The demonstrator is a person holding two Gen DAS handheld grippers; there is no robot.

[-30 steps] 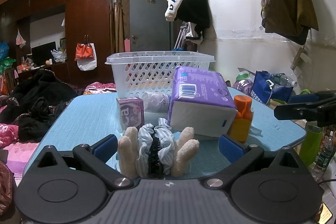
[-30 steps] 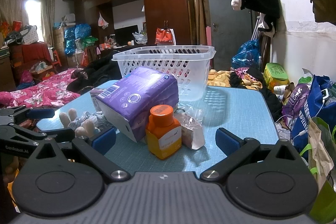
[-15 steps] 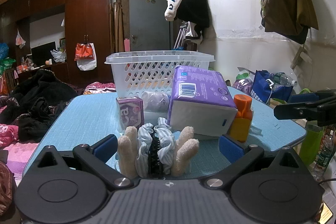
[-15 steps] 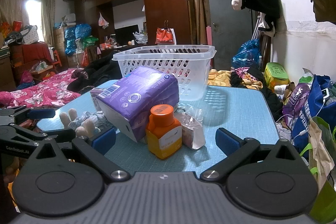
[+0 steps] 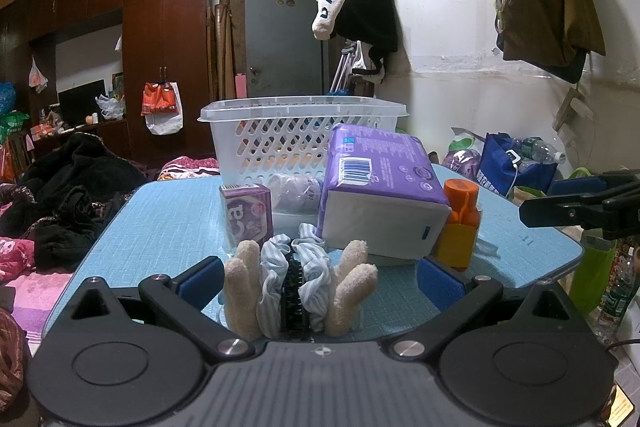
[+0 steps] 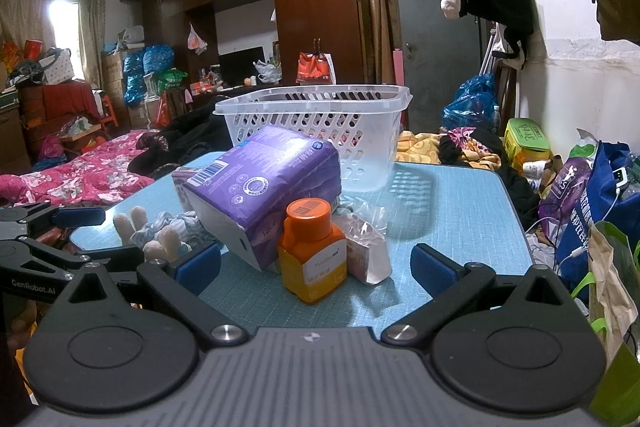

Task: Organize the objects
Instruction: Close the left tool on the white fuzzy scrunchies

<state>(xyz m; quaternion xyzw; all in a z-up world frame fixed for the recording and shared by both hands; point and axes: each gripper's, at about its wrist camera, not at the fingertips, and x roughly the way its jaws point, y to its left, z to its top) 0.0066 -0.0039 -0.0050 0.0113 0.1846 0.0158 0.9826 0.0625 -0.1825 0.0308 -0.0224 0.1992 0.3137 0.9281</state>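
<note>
Cluttered bedroom, blue table (image 6: 460, 211): we hold both grippers spread wide and empty. Our left gripper (image 5: 318, 277) straddles the scrunchie bundle (image 5: 294, 279), its length pointing straight ahead toward the basket (image 5: 296, 135). Our right gripper (image 6: 316, 263) faces the orange bottle (image 6: 312, 251), standing upright just ahead.

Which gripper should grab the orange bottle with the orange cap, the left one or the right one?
Probably the right gripper. The orange bottle with the orange cap stands straight ahead between its open jaws. The left gripper faces the striped blue-and-white scrunchie with fuzzy cream ears instead, with the bottle off to its right.
</note>
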